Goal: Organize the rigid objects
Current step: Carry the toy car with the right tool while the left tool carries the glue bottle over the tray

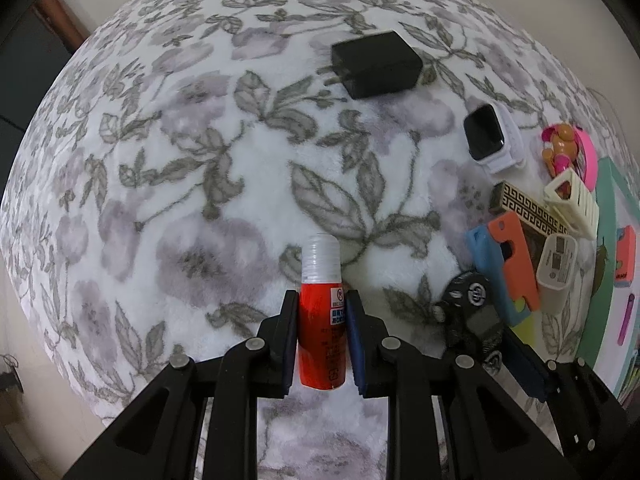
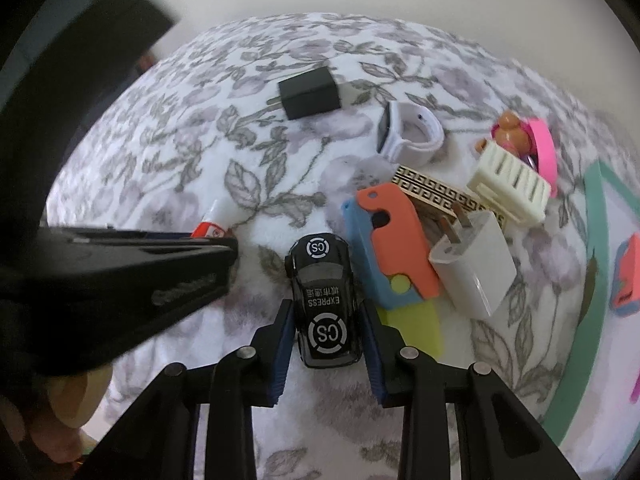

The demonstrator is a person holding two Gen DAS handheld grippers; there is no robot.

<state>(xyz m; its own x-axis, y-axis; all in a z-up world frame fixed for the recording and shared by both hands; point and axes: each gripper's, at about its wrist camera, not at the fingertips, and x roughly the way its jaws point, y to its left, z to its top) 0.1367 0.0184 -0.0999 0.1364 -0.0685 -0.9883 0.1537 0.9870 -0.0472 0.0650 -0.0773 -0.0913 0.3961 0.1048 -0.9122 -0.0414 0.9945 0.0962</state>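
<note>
Our left gripper (image 1: 322, 312) is clamped on a small red bottle (image 1: 322, 320) with a clear cap, its blue pads pressed against the bottle's two sides, the cap pointing forward over the floral blanket (image 1: 180, 184). Our right gripper (image 2: 325, 320) has its fingers on either side of a black toy car (image 2: 325, 300) marked "CS" and "EXPRESS"; the pads sit right against the car's flanks, so we read it as gripping the car, which lies on the blanket with its nose pointing away from us. From the right wrist view we see our left gripper as a dark mass at the left, with the red bottle peeking out just beyond its tip. Just to the right of the car lies an orange-and-blue folding toy (image 2: 384, 248) with a yellow-green blade, and touching that, a white charger plug (image 2: 474, 264) with its prongs pointing up and left. Behind them are a gold-patterned box (image 2: 432, 190), a cream slatted clip (image 2: 512, 188), and a pink ring with a small figurine (image 2: 520, 136). Farther back, near one another, lie a white smartwatch (image 2: 404, 132) and a black charger block (image 2: 310, 92). At the right edge a teal-bordered mat (image 2: 596, 216) holds another orange-and-blue piece (image 2: 628, 276).
</note>
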